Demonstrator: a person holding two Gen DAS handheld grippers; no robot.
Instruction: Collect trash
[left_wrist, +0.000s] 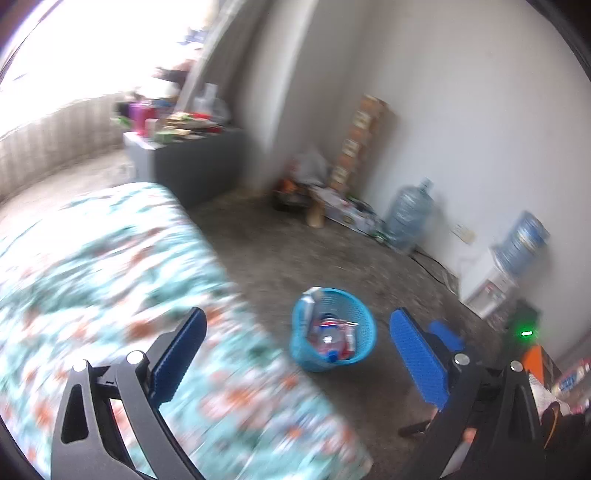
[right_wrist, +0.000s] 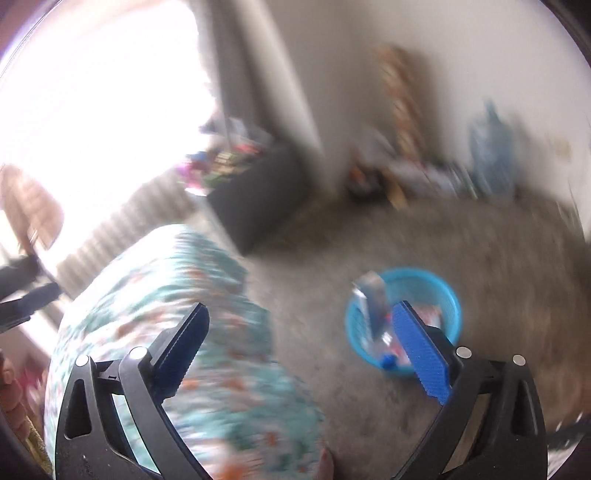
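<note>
A light blue plastic basket (left_wrist: 364, 321) stands on the floor beside the table and holds several pieces of trash, among them a bottle and wrappers (left_wrist: 332, 334). It also shows in the right wrist view (right_wrist: 443, 291), blurred. My left gripper (left_wrist: 297, 332) is open and empty, held high, with the basket seen between its blue pads. My right gripper (right_wrist: 301, 325) is open and empty too, above the table's edge, with its right pad (right_wrist: 421, 354) in front of the basket.
A table with a teal floral cloth (left_wrist: 92, 258) fills the left. A dark cabinet (left_wrist: 199, 166) with clutter stands behind. Water jugs (left_wrist: 410, 214), a dispenser (left_wrist: 491, 288) and stacked boxes (left_wrist: 362, 136) line the far wall. The floor is bare concrete (left_wrist: 295, 240).
</note>
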